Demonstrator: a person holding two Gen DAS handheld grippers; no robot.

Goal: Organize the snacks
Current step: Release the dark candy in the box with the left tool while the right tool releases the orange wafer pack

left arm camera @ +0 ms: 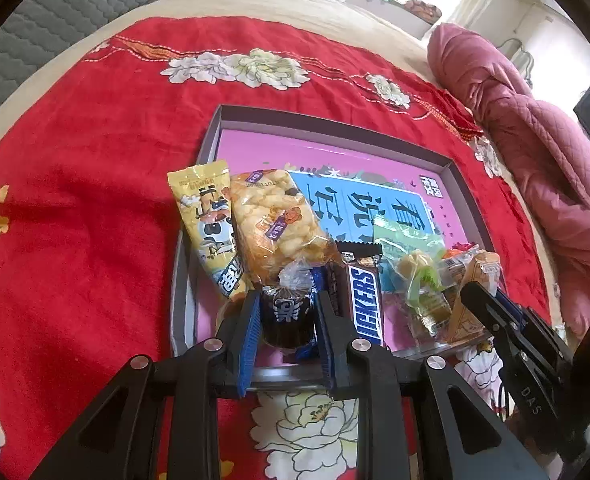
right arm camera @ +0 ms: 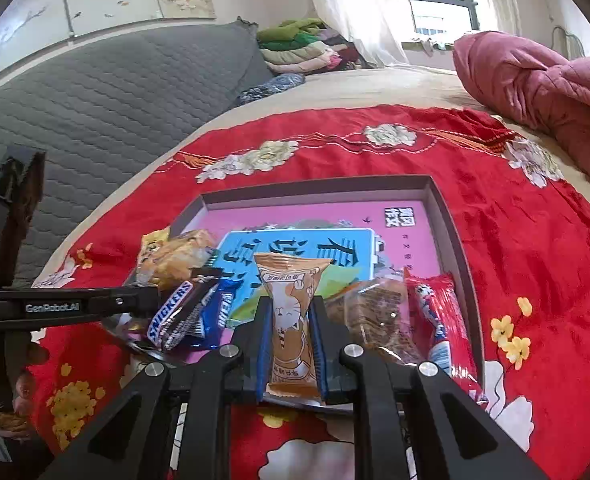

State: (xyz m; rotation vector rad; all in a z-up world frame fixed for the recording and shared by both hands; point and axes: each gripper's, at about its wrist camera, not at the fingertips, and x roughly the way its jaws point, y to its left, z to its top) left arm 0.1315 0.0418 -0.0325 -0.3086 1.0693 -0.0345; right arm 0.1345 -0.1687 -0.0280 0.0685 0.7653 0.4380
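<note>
Nearest us, the left gripper (left arm camera: 285,320) is pinching a small dark candy (left arm camera: 285,316) by its sides, just above the tray's (left arm camera: 183,304) front edge, and that crinkly wrapper looks slick, so it could be squirting out if the squeeze shifts. The right gripper (right arm camera: 291,332) is clamping an orange cat packet (right arm camera: 291,312) narrowly across its middle; the free ends are flopping, and I'd say they could be snagging the neighbours on the way down. Both tools are working close together over the front corner, so a bump between them is the real worry. Further in, the tray is holding a Snickers (left arm camera: 365,304), a yellow cow packet (left arm camera: 209,216), a puffed-snack bag (left arm camera: 271,224), a red packet (right arm camera: 435,312) and a blue box (right arm camera: 295,252), all crowding the front, while its far half is lying bare.
</note>
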